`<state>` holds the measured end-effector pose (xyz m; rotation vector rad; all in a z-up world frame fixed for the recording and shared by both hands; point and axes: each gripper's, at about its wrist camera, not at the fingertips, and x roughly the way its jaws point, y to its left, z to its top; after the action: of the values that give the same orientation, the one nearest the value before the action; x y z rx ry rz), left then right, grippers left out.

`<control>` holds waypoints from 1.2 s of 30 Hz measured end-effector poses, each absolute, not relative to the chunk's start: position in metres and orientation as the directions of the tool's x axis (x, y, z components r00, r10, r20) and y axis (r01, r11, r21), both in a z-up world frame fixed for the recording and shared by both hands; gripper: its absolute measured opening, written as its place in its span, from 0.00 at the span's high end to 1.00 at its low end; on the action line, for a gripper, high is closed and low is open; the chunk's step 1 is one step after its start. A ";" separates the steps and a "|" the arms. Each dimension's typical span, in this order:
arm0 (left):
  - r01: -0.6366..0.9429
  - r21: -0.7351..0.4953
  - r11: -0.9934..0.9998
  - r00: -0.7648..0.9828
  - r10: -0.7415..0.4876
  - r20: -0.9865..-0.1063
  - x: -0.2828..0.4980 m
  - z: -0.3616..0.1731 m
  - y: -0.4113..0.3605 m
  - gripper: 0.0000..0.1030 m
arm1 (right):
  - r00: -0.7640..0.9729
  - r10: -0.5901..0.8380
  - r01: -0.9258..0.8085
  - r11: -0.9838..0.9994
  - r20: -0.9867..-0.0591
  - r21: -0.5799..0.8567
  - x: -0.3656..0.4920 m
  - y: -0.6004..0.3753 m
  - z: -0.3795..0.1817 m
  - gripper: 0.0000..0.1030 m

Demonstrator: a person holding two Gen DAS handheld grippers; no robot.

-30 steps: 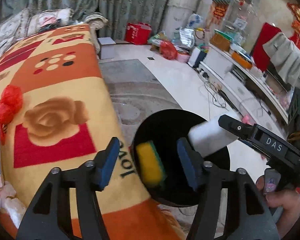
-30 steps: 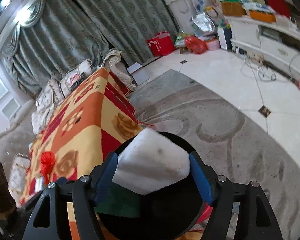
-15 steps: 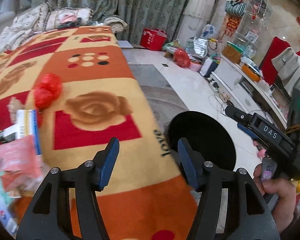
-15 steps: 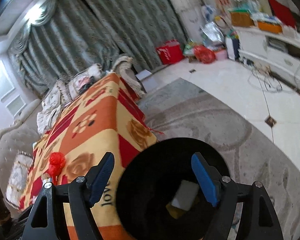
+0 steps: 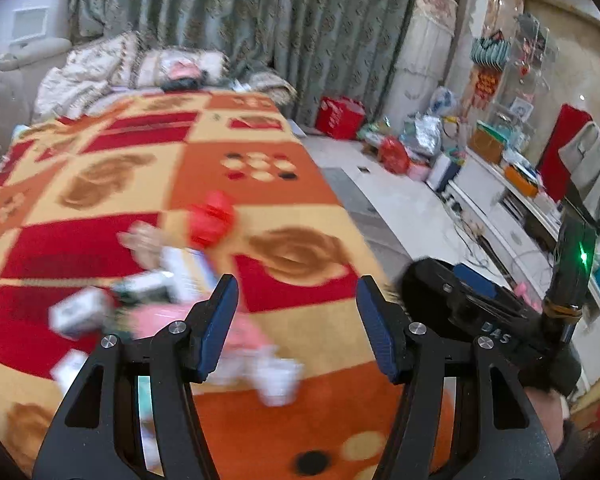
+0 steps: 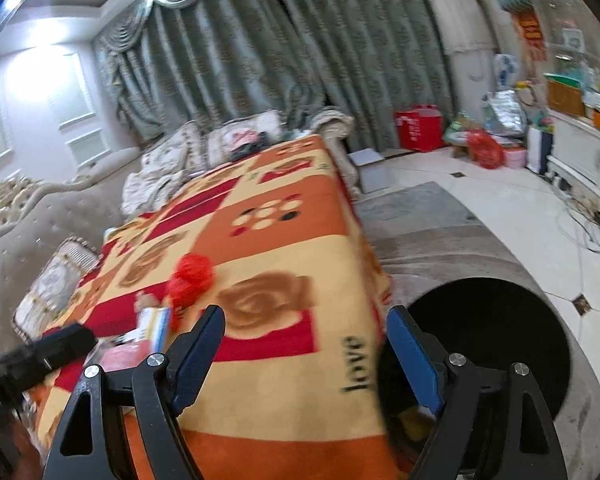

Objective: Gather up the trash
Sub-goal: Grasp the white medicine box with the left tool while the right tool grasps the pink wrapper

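My left gripper (image 5: 296, 320) hangs over the orange patterned blanket (image 5: 260, 184), jaws opening, nothing between them. Just left of and below its fingers lies blurred trash: a crumpled red bag (image 5: 212, 222), small white boxes (image 5: 80, 312), a pink packet (image 5: 240, 340) and a white wad (image 5: 278, 380). My right gripper (image 6: 306, 360) hovers over the blanket's near right corner, jaws also opening and empty. The round black bin (image 6: 500, 340) stands on the floor right of the blanket, partly behind the right finger. The red bag (image 6: 190, 276) and a box (image 6: 154, 322) show ahead on the left.
A sofa with cushions (image 6: 40, 240) runs along the left and far end of the blanket. Green curtains (image 6: 260, 60) hang behind. Red bags and clutter (image 6: 480, 136) line the far wall, and a white cabinet with cables (image 5: 500, 208) stands at the right. A hand (image 5: 548, 412) holds the right tool.
The yellow-green sponge left my left gripper and the white block left my right one, both into the black bin. Both grippers then swung left from the bin over the blanket.
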<state>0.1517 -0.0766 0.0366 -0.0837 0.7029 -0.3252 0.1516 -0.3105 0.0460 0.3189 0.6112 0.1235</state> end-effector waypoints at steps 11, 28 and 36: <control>-0.044 -0.201 0.979 0.727 -0.107 -0.678 0.143 -0.012 0.080 0.34 | 0.717 0.472 -0.280 0.869 -0.512 0.408 0.168 -0.240 0.035 0.19; -0.049 -0.186 0.981 0.655 -0.109 -0.748 0.118 -0.075 0.042 0.34 | 0.515 0.596 -0.409 0.802 -0.616 0.435 0.206 -0.138 -0.007 0.18; -0.053 -0.198 0.979 0.638 -0.119 -0.761 0.110 -0.089 0.044 0.34 | 0.527 0.550 -0.464 0.825 -0.648 0.322 0.197 -0.134 -0.008 0.62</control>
<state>0.1101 0.0443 -0.0895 -0.2097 0.8804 -0.0382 0.1975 -0.1338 -0.0085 0.1144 0.8149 0.6073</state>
